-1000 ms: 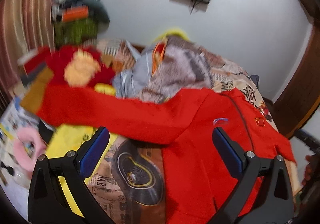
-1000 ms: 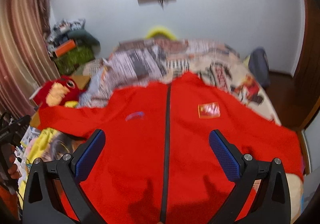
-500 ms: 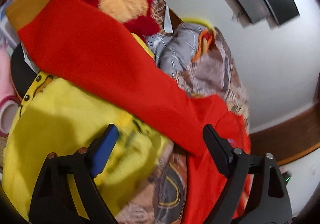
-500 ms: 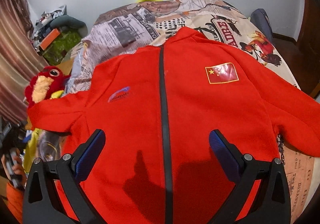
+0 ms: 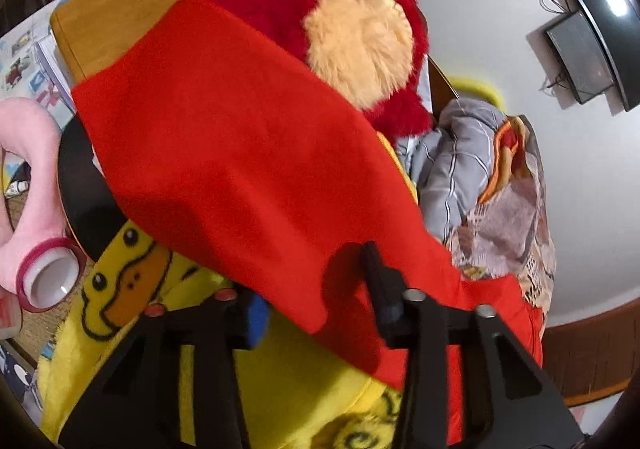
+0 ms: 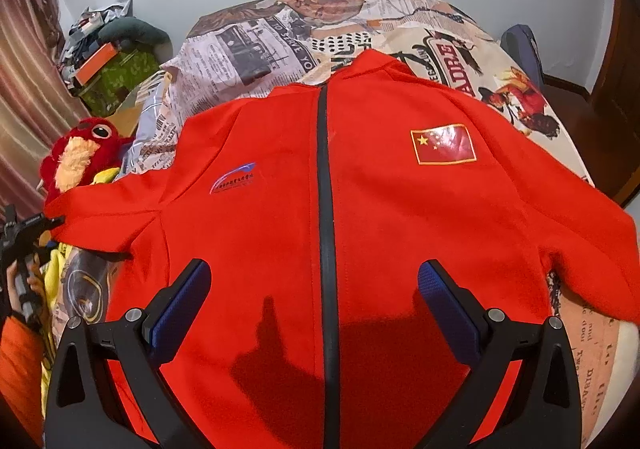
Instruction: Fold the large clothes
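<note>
Lying face-up across the bed point(image 6: 400, 25), the soft, limp red jacket point(image 6: 360, 209) has its sleeve point(image 5: 240, 153) between the just-closing left gripper point(image 5: 316, 313) jaws at the bed's left edge, while the right gripper point(image 6: 314, 309) hovers wide open, empty

A bed point(image 6: 448, 33) fills the scene, covered by a cover printed with newspaper pages and cartoon figures. A red zip jacket point(image 6: 360, 217) lies flat on it, front up, collar toward the far end, black zip running down the middle, a flag patch on the right chest and a small logo on the left. Its right sleeve reaches the bed's right edge; its left sleeve point(image 5: 248, 153) stretches past the left edge over a yellow duck-print blanket point(image 5: 132, 289). A crumpled grey quilt point(image 5: 460, 169) sits at the far left, beside a red plush toy point(image 6: 80, 157).
</note>
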A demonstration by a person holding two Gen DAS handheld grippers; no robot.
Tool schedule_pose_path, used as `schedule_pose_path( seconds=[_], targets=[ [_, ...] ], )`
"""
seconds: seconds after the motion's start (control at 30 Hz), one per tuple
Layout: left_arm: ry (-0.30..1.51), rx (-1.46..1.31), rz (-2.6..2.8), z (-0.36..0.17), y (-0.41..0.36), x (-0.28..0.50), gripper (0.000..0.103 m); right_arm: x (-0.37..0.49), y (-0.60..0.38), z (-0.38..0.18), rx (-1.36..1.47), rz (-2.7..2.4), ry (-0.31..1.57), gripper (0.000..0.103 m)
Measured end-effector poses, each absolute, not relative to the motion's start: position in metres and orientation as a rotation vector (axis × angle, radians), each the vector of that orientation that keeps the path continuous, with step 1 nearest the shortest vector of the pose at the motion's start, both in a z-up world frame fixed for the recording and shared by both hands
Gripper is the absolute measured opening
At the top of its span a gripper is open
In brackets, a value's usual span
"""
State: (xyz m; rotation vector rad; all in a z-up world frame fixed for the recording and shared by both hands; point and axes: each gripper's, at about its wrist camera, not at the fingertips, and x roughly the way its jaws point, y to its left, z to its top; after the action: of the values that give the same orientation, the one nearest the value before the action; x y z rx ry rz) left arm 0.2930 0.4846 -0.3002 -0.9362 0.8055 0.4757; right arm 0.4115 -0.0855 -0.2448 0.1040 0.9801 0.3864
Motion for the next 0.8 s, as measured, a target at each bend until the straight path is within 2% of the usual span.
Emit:
schedule_pose_path(
  seconds=[0.03,0.13,0.3,0.5,0.67,0.8],
  targets=[
    [0.814,-0.907,0.493,-0.295,0.483,0.297,0.019,0.412,-0.086,-0.242,0.098,0.386,0.974,0.103],
    [0.814,-0.763,0.528,-0.267,0.469,0.309,0.009,0.411,-0.086,-0.234,0.092,0.387,0.956,0.103],
    [0.727,-0.546,0.479,-0.205,0.423,0.327,0.006,0.408,-0.082,-0.228,0.070,0.417,0.941,0.103],
    [0.651,-0.366,0.298,-0.138,0.329,0.377,0.005,0.402,-0.085,-0.229,0.061,0.443,0.922,0.103],
    [0.639,-0.326,0.120,-0.111,0.239,0.425,0.005,0.398,-0.099,-0.225,0.060,0.447,0.900,0.103],
    [0.657,-0.281,0.029,-0.111,0.173,0.455,0.005,0.396,-0.117,-0.223,0.057,0.438,0.877,0.103]
  ],
)
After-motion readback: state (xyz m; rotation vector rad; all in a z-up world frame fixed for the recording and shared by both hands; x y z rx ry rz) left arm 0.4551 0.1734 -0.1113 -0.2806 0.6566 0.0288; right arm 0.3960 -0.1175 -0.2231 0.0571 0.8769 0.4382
